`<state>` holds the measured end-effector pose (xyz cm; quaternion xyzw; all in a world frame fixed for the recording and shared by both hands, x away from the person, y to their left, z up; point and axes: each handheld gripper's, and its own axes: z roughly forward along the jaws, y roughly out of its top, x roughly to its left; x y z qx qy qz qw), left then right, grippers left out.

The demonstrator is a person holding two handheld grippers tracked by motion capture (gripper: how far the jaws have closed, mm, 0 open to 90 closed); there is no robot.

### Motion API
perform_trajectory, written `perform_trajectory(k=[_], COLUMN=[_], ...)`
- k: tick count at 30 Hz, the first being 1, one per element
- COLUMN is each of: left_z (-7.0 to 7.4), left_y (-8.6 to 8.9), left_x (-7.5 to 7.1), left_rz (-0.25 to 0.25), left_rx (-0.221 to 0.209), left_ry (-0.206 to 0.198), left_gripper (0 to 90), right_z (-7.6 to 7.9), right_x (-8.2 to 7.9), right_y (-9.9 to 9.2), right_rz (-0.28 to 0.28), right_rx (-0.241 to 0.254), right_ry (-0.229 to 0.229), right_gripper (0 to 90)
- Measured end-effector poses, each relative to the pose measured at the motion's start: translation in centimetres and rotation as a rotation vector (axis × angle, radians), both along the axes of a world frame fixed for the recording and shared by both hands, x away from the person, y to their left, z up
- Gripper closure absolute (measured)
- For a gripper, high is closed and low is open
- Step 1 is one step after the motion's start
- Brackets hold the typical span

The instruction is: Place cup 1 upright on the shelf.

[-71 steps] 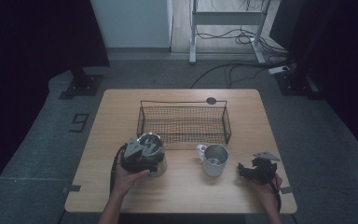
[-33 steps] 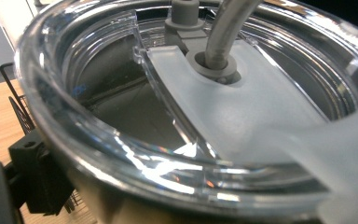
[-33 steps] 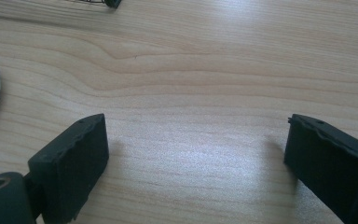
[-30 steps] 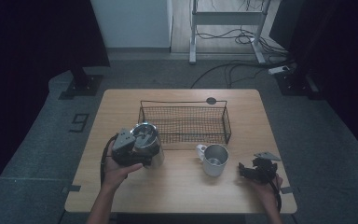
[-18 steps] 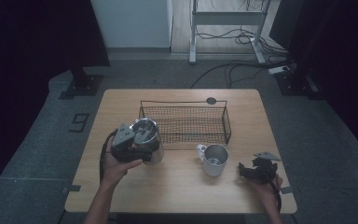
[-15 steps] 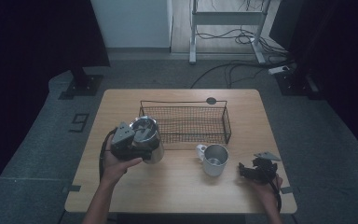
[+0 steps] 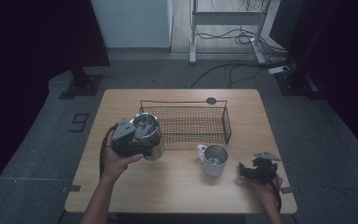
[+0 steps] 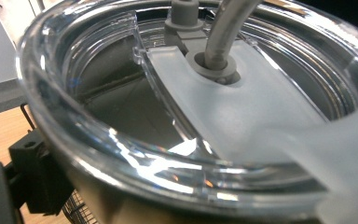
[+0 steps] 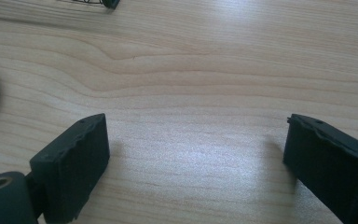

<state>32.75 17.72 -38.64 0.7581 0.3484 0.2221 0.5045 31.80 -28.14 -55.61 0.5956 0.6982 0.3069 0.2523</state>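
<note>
Left claw: my left gripper (image 7: 137, 142) is clenched around the steel tumbler (image 7: 148, 135), lifted off the table (image 7: 177, 196) at the 9 o'clock end of the wire basket (image 7: 186, 122).
Right claw: my right gripper (image 9: 196, 154) rests spread and empty on bare wood at 4 o'clock; its jaws have just eased slightly closer.
Risk, slip: I judge the tumbler's polished wall slick, so a tilt could slide it from my pads.
Risk, snag: carried low, its base could catch the basket's thin rim and tip.
Risk, lid: the clear lid (image 8: 121, 140) and its straw (image 8: 223, 28) may work loose if jolted.
Tumbler: round, shiny metal, glossy ribbed lid with a frosted slider (image 8: 242, 107).
Basket: black mesh, rectangular, open-topped.
Mug (image 7: 213, 159): metal, handled, standing at 5 o'clock of the basket.
Table: pale grained wood.
</note>
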Motion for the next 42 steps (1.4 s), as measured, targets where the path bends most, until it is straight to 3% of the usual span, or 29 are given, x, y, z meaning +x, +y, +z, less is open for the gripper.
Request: perform_trajectory(k=[19, 33, 42], left_z=[1.6, 1.5, 1.7], left_y=[0.0, -0.4, -0.2], left_x=[1.8, 3.1, 3.9], left_rz=[-0.002, 0.007, 0.021], left_rx=[-0.025, -0.005, -0.016], left_ry=[-0.003, 0.012, 0.017], left_gripper=[3.6, 3.6, 3.6], right_z=[0.0, 0.0, 0.0], right_x=[0.0, 0.0, 0.0], right_y=[0.0, 0.0, 0.0], right_rz=[-0.003, -0.003, -0.002], right_rx=[-0.001, -0.001, -0.001], right_ry=[0.0, 0.0, 0.001], right_gripper=[6.9, 7.0, 7.1])
